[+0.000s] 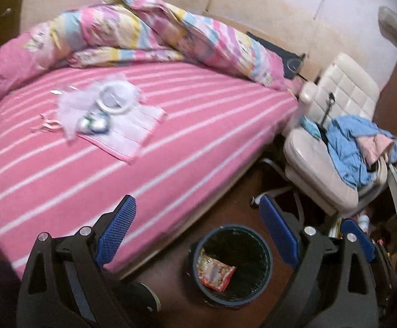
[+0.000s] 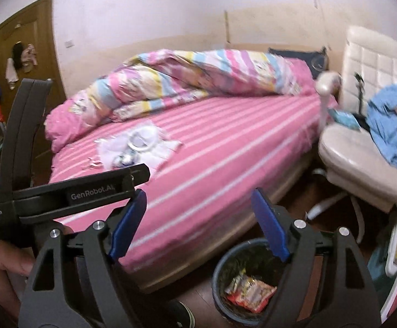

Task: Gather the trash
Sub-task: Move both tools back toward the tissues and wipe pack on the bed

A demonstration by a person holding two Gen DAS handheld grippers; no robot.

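Red-and-white snack wrapper point(image 1: 215, 272) lies inside the dark bin point(image 1: 266, 248) on the floor beside the bed point(image 1: 171, 142); the left gripper point(image 1: 198, 213) above it has its blue fingers spread apart and empty. From the right wrist, the right gripper point(image 2: 198, 207) is likewise wide and empty over the same bin. One drop looks done. Next comes the clutter on the bed point(image 2: 133, 147), needing a reach across the striped sheet.

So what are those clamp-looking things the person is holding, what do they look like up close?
Each is a black plastic frame with silver bolts and two flat fingers faced with blue textured pads. The left gripper and right gripper look alike. In the right wrist view the left one's black body carries white lettering: "GenRobot.AI" and "Data Acquisition System".
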